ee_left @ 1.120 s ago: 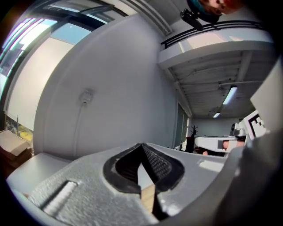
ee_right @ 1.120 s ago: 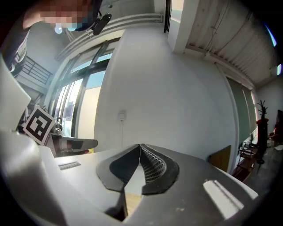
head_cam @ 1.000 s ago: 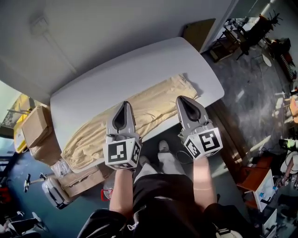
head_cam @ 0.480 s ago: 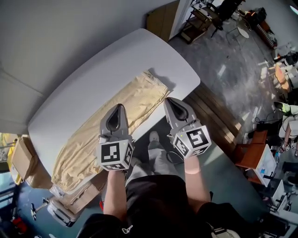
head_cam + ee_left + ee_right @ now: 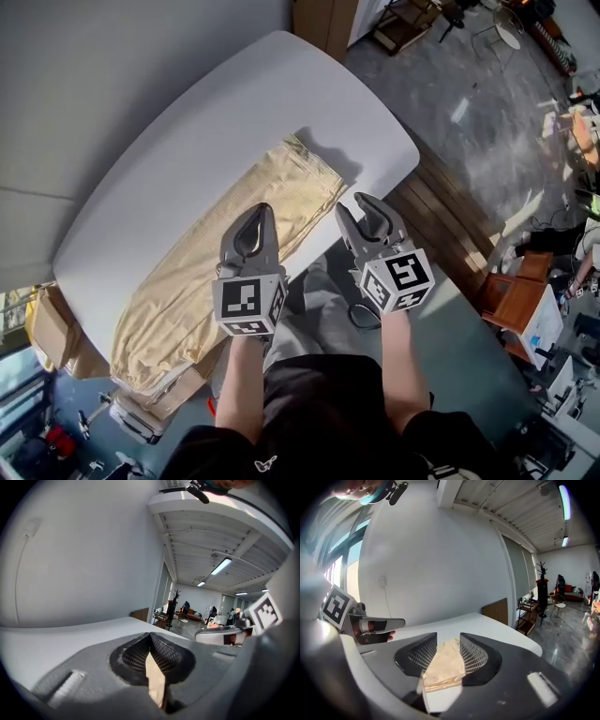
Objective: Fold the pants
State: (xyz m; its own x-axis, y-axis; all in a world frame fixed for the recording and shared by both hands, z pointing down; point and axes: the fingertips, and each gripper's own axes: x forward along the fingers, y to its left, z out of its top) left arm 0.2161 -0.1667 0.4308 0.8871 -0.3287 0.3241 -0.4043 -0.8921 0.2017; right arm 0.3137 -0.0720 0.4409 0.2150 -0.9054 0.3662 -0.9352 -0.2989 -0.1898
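Wall: ahead of you, a plain white wall [image 5: 440, 564] with a small socket [image 5: 383, 581] on it.
Floor: beneath you, grey polished concrete [image 5: 487, 112] with sun patches.
Table: white, round-cornered [image 5: 187, 141].
Boxes: cardboard boxes [image 5: 52, 328] down at your left.
Ceiling: white beams, lit tube lights [image 5: 221, 566].
Windows: tall panes [image 5: 344, 559] on your left.
Far end: a coat stand [image 5: 542, 581] and a red sofa [image 5: 569, 588].

No word, number or brand can be read in any view. Only black-and-white square markers [image 5: 247, 300], bearing no letters, are seen on the cubes of the left gripper [image 5: 256, 214] and the right gripper [image 5: 362, 207]. A white emblem [image 5: 265, 462] on the black shirt [image 5: 319, 412] is too small to be made out
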